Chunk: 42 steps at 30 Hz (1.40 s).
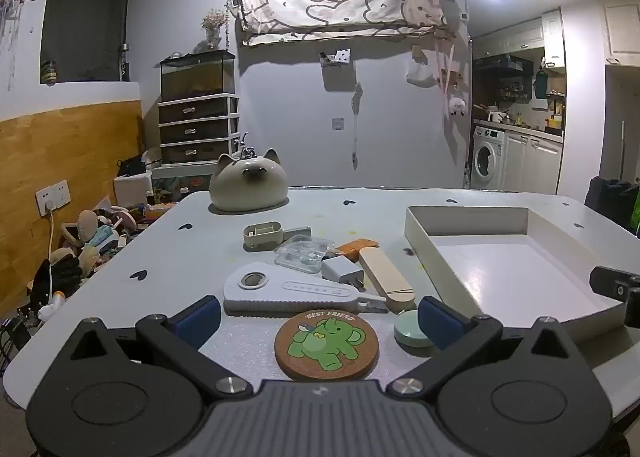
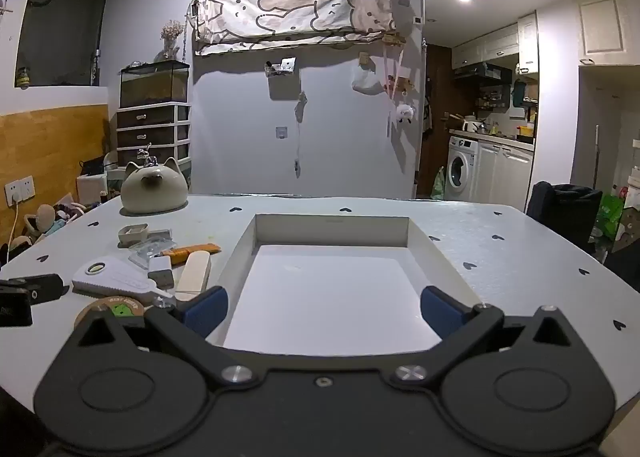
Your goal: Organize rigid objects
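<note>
My left gripper (image 1: 320,321) is open above a round cork coaster (image 1: 326,345) with a green elephant, which lies between its blue pads without contact. Behind it lie a white fan-shaped tool (image 1: 288,291), a pale wooden block (image 1: 386,275), a white charger plug (image 1: 342,271), a clear plastic case (image 1: 304,253), an orange piece (image 1: 356,245), a beige holder (image 1: 264,235) and a small green disc (image 1: 410,331). My right gripper (image 2: 324,311) is open over the near edge of an empty white tray (image 2: 440,257). The same pile of objects (image 2: 160,265) lies left of the tray.
A cat-shaped ceramic pot (image 1: 248,185) stands at the far left of the pale table (image 1: 180,257), which has small heart marks. The right gripper's tip (image 1: 618,289) shows over the tray (image 1: 472,217). Toys litter the floor at left; a dark chair (image 2: 564,201) stands at right.
</note>
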Each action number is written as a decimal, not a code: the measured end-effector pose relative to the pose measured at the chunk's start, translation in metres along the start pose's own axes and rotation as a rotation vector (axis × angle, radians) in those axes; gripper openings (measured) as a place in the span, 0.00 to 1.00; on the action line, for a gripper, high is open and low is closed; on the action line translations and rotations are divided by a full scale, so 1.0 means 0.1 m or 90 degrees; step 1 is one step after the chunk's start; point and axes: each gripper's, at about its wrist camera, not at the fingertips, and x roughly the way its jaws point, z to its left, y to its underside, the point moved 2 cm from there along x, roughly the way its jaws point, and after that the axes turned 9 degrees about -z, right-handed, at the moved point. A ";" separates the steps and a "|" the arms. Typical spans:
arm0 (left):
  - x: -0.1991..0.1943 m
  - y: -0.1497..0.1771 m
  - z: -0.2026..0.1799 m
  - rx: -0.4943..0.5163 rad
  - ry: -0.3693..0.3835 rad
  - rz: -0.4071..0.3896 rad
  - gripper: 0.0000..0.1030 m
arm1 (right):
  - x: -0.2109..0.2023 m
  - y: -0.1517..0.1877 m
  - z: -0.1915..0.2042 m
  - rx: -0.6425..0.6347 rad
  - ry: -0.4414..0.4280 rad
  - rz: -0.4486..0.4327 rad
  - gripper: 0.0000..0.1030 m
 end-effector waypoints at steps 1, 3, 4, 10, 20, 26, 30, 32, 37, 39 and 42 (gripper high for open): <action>0.00 0.00 0.00 0.001 0.000 -0.001 1.00 | 0.00 0.00 0.00 -0.002 0.000 0.001 1.00; 0.00 0.00 0.01 0.000 0.000 0.000 1.00 | 0.00 0.00 0.00 -0.007 0.002 0.003 1.00; 0.01 0.00 0.01 -0.001 0.000 0.001 1.00 | 0.00 0.00 0.00 -0.007 0.002 0.003 1.00; 0.00 0.00 0.00 0.005 -0.001 -0.002 1.00 | 0.00 0.00 0.00 -0.006 0.001 0.000 1.00; 0.00 0.00 0.00 0.005 -0.002 -0.001 1.00 | -0.01 0.01 0.01 -0.008 0.002 0.000 1.00; 0.00 0.00 0.00 0.005 -0.001 0.000 1.00 | -0.01 -0.02 0.00 -0.009 0.003 0.000 1.00; 0.00 0.00 0.00 0.005 -0.001 0.000 1.00 | -0.01 0.00 0.02 -0.010 0.004 0.000 1.00; 0.00 0.00 0.00 0.005 -0.001 0.000 1.00 | -0.01 0.00 0.01 -0.009 0.003 0.000 1.00; 0.00 0.00 0.00 0.005 -0.001 0.000 1.00 | -0.02 -0.01 0.02 -0.011 0.004 -0.001 1.00; 0.00 0.00 0.00 0.005 -0.002 0.000 1.00 | -0.02 0.00 0.02 -0.012 0.004 -0.002 1.00; 0.00 0.00 0.00 0.005 -0.001 0.001 1.00 | -0.01 0.01 0.01 -0.012 0.004 -0.002 1.00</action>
